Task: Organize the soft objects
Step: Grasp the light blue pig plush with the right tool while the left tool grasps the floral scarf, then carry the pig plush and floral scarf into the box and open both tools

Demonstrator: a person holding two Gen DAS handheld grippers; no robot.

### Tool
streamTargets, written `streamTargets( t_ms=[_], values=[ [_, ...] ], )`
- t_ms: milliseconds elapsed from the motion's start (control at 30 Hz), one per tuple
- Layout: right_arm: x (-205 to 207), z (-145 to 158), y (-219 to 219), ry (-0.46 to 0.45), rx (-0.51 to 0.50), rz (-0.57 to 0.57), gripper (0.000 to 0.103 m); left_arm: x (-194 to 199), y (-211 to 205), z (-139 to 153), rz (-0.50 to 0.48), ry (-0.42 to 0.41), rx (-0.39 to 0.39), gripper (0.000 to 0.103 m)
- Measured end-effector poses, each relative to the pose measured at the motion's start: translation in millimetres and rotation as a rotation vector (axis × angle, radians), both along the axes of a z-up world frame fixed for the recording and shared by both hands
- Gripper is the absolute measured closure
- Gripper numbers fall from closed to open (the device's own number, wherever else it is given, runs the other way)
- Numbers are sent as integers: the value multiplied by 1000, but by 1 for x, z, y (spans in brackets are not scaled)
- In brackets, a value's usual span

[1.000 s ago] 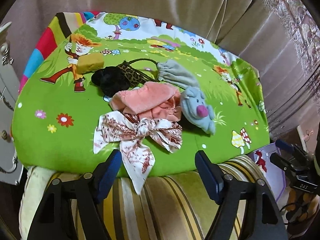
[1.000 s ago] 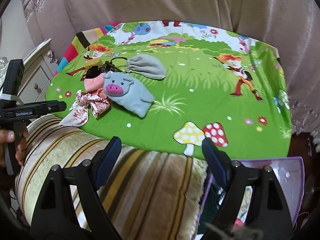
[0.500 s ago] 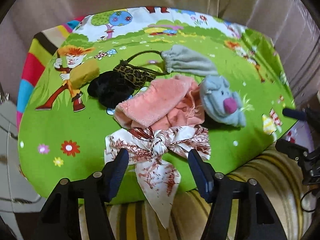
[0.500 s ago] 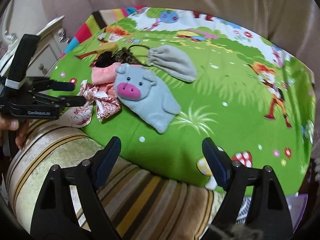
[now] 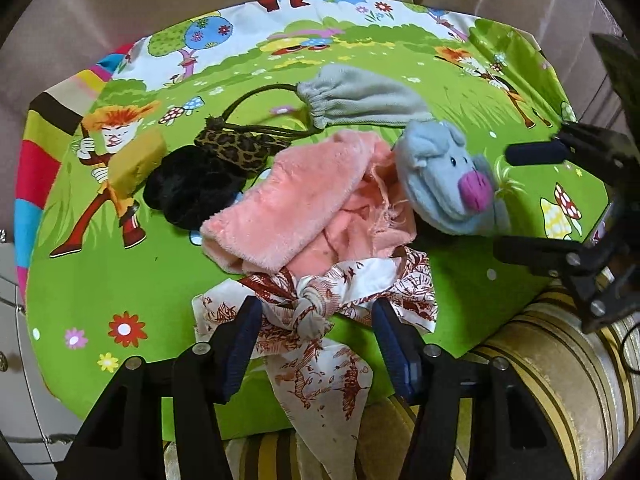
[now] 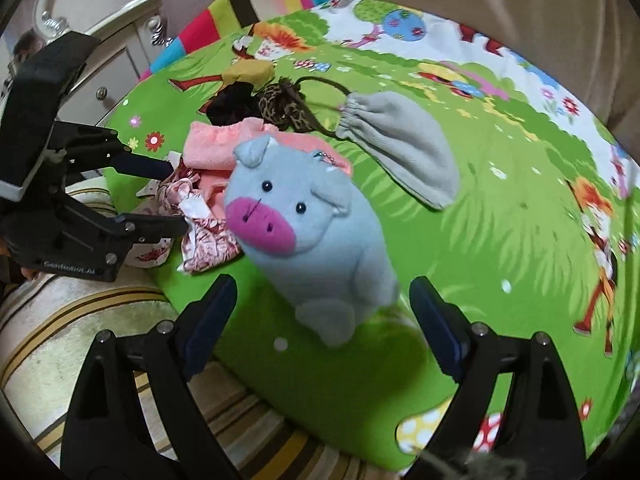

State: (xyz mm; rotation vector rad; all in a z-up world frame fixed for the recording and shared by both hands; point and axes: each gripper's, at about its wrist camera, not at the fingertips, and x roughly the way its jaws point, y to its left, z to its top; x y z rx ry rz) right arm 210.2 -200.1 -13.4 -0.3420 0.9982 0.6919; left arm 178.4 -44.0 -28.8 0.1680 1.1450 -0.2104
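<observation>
Both grippers have dropped closer to the green cartoon cloth (image 5: 100, 288). Left gripper (image 5: 316, 336): jaws just narrowing, about half open, straddling the knot of the red-print bow (image 5: 316, 312) without pinching it. Right gripper (image 6: 324, 320): jaws just widening, nearly full, around the blue pig plush (image 6: 312, 240), gripping nothing.

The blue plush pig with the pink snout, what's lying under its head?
The blue plush pig rests its head on the fluffy pink cloth, whose edge peeks out behind its ears. How far that cloth runs beneath is hidden; the pig's lower body lies on the green cartoon-print cover.
</observation>
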Motion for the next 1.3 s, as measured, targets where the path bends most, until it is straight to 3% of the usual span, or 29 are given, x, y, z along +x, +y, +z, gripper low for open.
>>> streamTargets(
  t_ms=[167,267,533,867,1067,1300],
  values=[
    [13,-9,8,15,-11,36,13,4,3,-5,-11,25,-40,72],
    [20,-13,10,28,-7,48,12,4,3,-6,-18,29,-59,76],
    [25,-21,25,28,-24,77,12,-3,12,-1,19,11,-118,78],
    [16,-14,13,22,18,14,44,-14,21,8,71,-23,-182,78],
    [6,-3,-1,11,64,-24,54,-25,27,15,109,-46,-230,79],
    [-11,11,-18,-10,100,-81,56,-40,31,24,133,-75,-261,79]
  ],
)
